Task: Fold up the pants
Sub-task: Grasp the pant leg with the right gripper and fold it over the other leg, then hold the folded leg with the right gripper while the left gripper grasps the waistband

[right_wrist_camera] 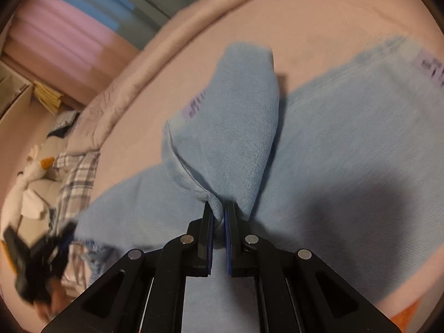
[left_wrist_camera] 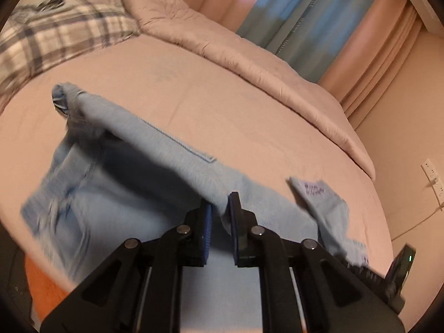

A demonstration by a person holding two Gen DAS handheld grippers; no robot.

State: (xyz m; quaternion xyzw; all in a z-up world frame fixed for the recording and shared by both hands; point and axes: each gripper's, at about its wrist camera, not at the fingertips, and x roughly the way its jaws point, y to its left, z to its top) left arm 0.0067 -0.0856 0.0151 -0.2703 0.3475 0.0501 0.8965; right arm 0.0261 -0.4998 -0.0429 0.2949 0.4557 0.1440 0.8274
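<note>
- Left wrist view: light blue pants (left_wrist_camera: 144, 149) are seen spread over a pink bed sheet (left_wrist_camera: 222, 105), partly lifted off it along a raised fold that runs from the far left toward the near right.
- The left gripper (left_wrist_camera: 220, 208) is seen with its blue pads (left_wrist_camera: 206, 222) clamped on that raised fold; only a narrow gap filled with denim is left between the jaws.
- A leg end bearing a purple printed patch (left_wrist_camera: 313, 188) is seen hanging down to the right of the gripper.
- A pink comforter (left_wrist_camera: 249, 55) is bunched along the far edge of the bed, a plaid cloth (left_wrist_camera: 63, 30) lies at the far left, and striped curtains (left_wrist_camera: 291, 8) hang behind.
- Right wrist view: the same pants (right_wrist_camera: 347, 138) are seen covering the sheet (right_wrist_camera: 319, 14) on the right, with one leg end pulled up into a peak toward the lens.
- The right gripper (right_wrist_camera: 219, 211) is closed on a pinch of that denim, the fabric being squeezed between its two pads.
- The left gripper (right_wrist_camera: 36, 260) is seen blurred at the lower left, gripping the cloth's edge.
- A white plush toy (right_wrist_camera: 30, 191) lies beside the plaid cloth (right_wrist_camera: 75, 180).
</note>
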